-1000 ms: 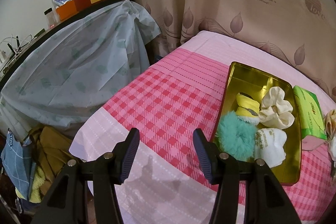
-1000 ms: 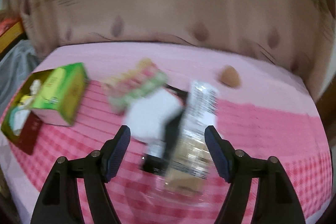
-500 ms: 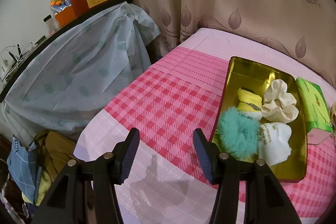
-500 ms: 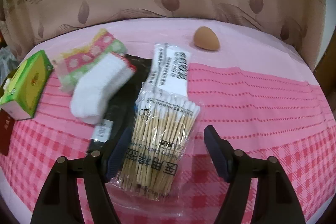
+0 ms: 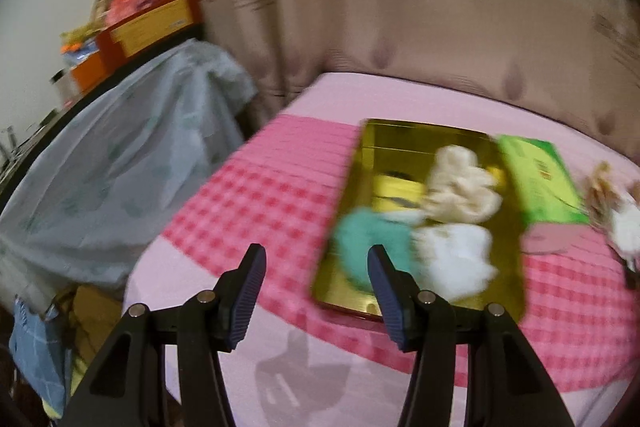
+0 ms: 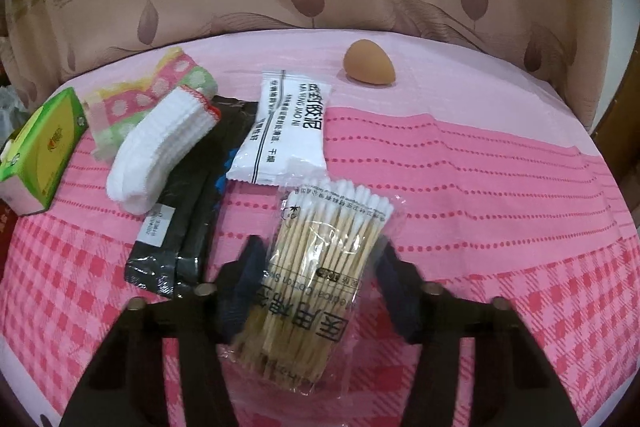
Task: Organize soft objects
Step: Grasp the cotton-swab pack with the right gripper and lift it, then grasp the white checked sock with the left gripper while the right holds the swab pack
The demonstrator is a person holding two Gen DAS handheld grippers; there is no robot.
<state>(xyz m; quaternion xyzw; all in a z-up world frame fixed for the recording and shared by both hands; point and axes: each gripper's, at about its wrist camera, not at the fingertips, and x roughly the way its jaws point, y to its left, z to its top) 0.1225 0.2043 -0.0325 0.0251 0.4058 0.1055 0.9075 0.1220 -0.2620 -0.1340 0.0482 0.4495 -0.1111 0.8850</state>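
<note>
Tin (image 5: pixel 420 135) is sitting ahead of the left gripper (image 5: pixel 316 267), already collecting soft pieces; jaws are hanging apart, empty. Right gripper (image 6: pixel 316 267) is closing around the swab pack (image 6: pixel 320 267), probably to lift it.

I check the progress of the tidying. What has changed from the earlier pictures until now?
The right tongs came down over the cotton swab pack and are closing around it. The left tongs stayed open and empty, and their view swung toward the gold tray. The other things on the bed stayed in place.
</note>
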